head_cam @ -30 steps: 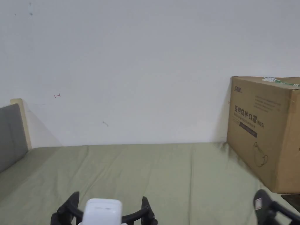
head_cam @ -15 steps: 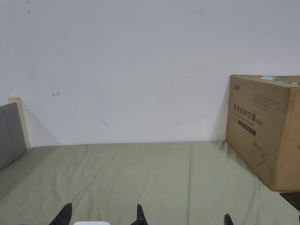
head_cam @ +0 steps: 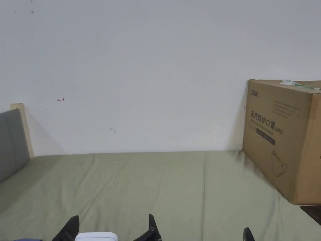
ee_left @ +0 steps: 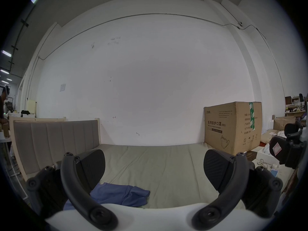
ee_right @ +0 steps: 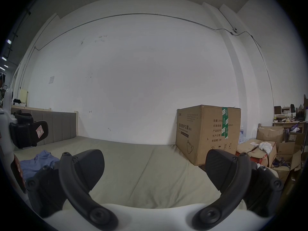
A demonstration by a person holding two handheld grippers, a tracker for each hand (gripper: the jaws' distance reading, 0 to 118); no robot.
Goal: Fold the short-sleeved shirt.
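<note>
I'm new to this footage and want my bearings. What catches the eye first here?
A big cardboard box stands on the right of the green sheet, against the white wall. A crumpled blue shirt lies near the sheet's front edge, on the left. Both tongs, left and right, are held open above the sheet, gripping nothing.

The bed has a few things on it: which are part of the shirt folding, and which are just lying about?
Part of the job:
blue shirt, crumpled on the green sheet
left gripper, jaws open
right gripper, jaws open

Just lying about:
cardboard box
grey headboard
</note>
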